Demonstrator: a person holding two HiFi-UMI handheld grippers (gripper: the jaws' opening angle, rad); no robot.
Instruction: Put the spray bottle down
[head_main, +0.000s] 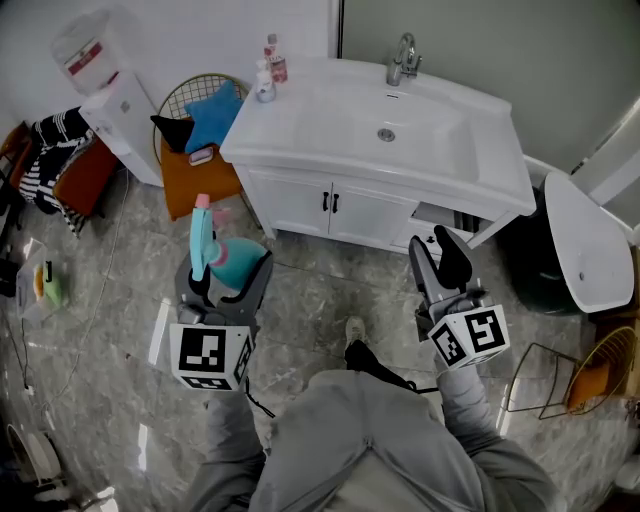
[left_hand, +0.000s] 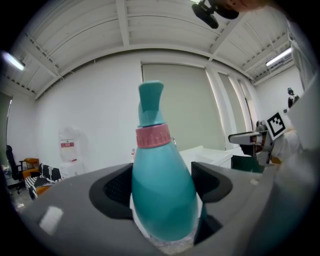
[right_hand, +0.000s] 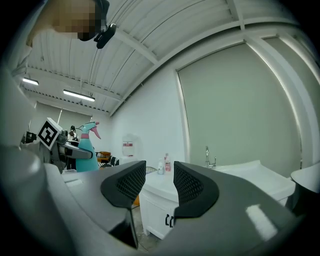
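The left claw (head_main: 228, 272) has its jaws clamped on the lower body of the spray bottle (left_hand: 162, 197), one pad on either side; the bottle stands upright with its neck rising past the jaw tips. The right claw (head_main: 433, 248) has its jaws parted by a narrow gap, pads not touching, and points the same way as the left claw, well apart from it. Both forearms, in grey sleeves (head_main: 470, 425), reach forward from the torso, with a marker cube (head_main: 212, 355) at the rear of each claw.
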